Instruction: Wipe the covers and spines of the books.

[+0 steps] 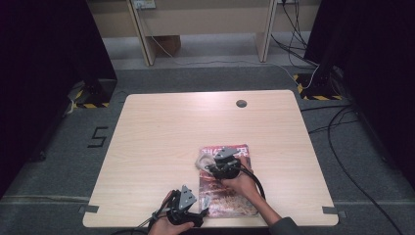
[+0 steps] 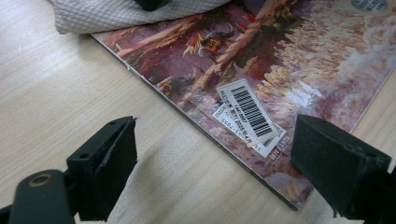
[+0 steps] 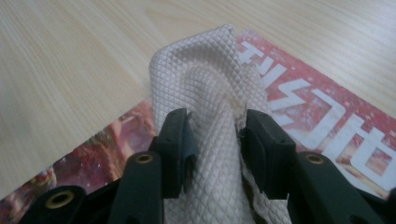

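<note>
Cloth [image 3: 210, 102] sits bunched in the right tool [image 3: 215, 133] atop the magazine [image 3: 327, 126], wiping likely midway; left tool [image 2: 212, 163] gapes wide, idle.

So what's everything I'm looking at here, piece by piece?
table: one, pale wood, centre of the high view, with a round hole near its far edge.
magazine: one, red and brown cover, flat on the table's near right part; a white barcode label near one corner.
cloth: one, cream with a quilted weave, bunched up on the magazine's far end.
cardboard box: one, brown, on the floor beyond the table.
cables: several, black, on the grey floor at right.
left tongs: black, open, jaws either side of the magazine's near corner.
right tongs: black, pinching the cloth.
</note>
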Tool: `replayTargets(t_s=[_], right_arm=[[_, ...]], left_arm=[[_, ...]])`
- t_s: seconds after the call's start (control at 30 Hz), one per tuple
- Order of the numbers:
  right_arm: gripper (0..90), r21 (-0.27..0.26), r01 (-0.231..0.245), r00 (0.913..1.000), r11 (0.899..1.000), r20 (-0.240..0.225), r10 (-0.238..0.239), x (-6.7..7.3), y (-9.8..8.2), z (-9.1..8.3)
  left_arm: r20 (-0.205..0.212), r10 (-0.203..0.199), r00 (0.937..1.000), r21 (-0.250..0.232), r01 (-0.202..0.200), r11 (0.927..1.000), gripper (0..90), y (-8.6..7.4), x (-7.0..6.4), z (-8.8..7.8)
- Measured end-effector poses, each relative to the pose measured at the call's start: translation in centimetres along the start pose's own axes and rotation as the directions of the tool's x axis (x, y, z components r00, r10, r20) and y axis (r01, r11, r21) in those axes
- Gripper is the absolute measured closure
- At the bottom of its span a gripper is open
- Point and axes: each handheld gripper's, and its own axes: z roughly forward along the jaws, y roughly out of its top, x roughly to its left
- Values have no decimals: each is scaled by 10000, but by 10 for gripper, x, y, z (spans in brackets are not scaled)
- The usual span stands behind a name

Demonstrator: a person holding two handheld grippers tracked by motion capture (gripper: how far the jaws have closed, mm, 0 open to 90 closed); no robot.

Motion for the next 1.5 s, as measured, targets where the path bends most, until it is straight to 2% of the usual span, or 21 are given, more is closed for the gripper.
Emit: replayTargets(t_s=[0.2,0.27,0.43,0.53,0.63,0.83,1.0,1.17,1.3,1.37,1.47,1.5], right_arm=[[603,107,-109,9997,9999,-235,111,-3,-12,-13],[644,127,-230,9987,9997,-458,235,-4,-16,-18],[746,290,-181,9987,9994,-462,194,-3,-22,-28],[766,254,-426,9966,9988,-696,442,-5,-23,-32],[770,37,-627,9953,9980,-742,628,-8,-22,-38],[777,-566,-736,9954,9957,-663,698,-13,-12,-55],[778,-1146,-1127,9933,9870,-382,1090,-28,-9,-76],[776,-1636,-1447,9886,9759,165,1493,-49,-14,-103],[775,-1845,-1778,9781,9666,749,1942,-67,-26,-121],[774,-1796,-1919,9695,9649,1182,2148,-75,-36,-129],[773,-1647,-2097,9595,9638,1550,2353,-85,-49,-135],[772,-1545,-2199,9536,9632,1740,2457,-88,-55,-137]], left_arm=[[-14,-2,10000,-9,2,10000,136,0,0,0],[-14,-17,10000,-27,17,10000,136,0,0,0],[-5,1,10000,-5,-1,10000,136,0,0,0],[-4,0,10000,7,0,10000,136,0,0,0],[0,10,10000,9,-10,10000,136,0,0,0],[2,19,10000,3,-19,10000,137,0,0,0],[7,21,10000,10,-21,10000,137,0,0,0],[7,12,10000,8,-12,10000,137,0,0,0],[8,23,10000,13,-23,10000,136,0,0,0],[4,29,10000,13,-29,10000,137,0,0,0],[-4,17,10000,-30,-17,10000,137,0,0,0],[-11,25,10000,-27,-25,10000,137,0,0,0]])
